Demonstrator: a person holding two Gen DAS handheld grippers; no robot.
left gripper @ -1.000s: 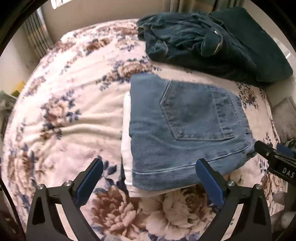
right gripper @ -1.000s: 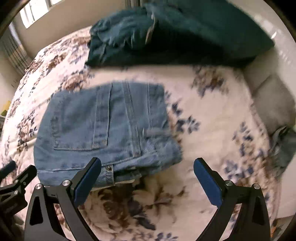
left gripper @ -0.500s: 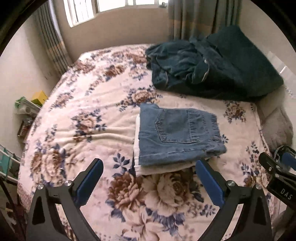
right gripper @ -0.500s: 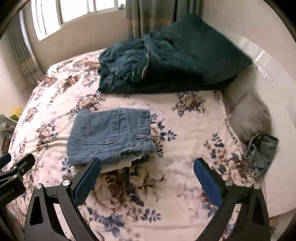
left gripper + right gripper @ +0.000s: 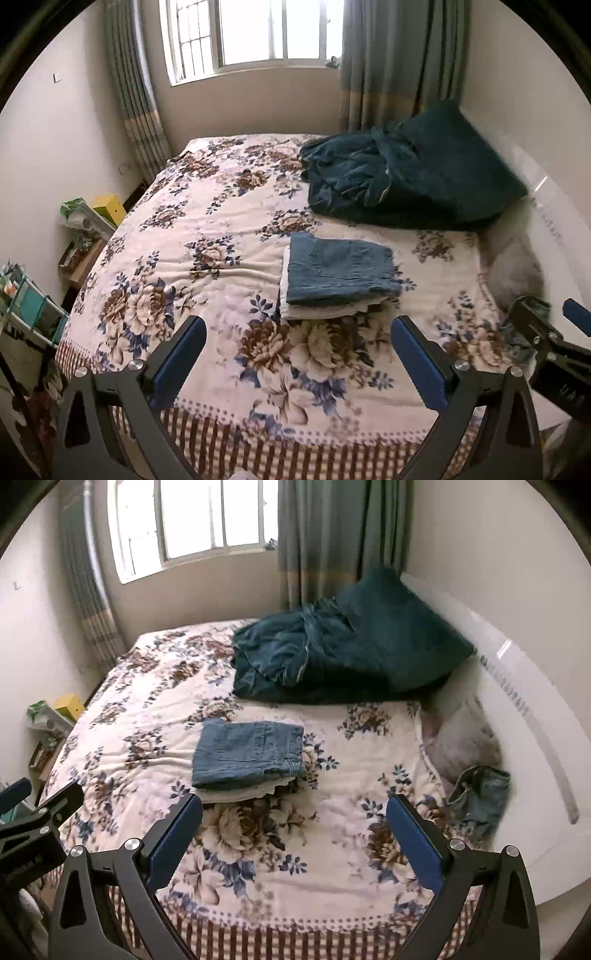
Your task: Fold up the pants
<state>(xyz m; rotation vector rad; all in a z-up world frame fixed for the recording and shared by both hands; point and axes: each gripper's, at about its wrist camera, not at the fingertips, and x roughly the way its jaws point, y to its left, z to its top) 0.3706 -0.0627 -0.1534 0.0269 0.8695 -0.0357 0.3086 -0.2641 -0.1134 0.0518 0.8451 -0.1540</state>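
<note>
Blue rubber pads lined both black two-finger grippers, and each stood spread wide with nothing between its fingers: the left gripper (image 5: pixel 297 354) and the right gripper (image 5: pixel 295 830) both hung over the near edge of the floral cream bedspread (image 5: pixel 207 258), clear of the cloth. Beyond them, near the middle of the bed, the folded blue denim pants (image 5: pixel 338 271) lay flat, back pocket up, on top of a folded white garment (image 5: pixel 317 312) whose edges showed along the near and left sides. In the right wrist view the same denim stack (image 5: pixel 247 755) sat just ahead of the left finger. Farther back a rumpled dark teal blanket (image 5: pixel 354 181) was heaped against a dark teal pillow (image 5: pixel 454 162) by the wall. At the right edge of the bed a crumpled grey-blue garment (image 5: pixel 480 795) lay beside a grey cushion (image 5: pixel 461 738). Left of the bed, a shelf (image 5: pixel 83 229) held a yellow box (image 5: pixel 109 208) and some green packets. Compared with a second before, both grippers had drawn well back from the pants, which then filled the view just beyond the fingers; the whole bed, window (image 5: pixel 251 33) and curtains now showed.
</note>
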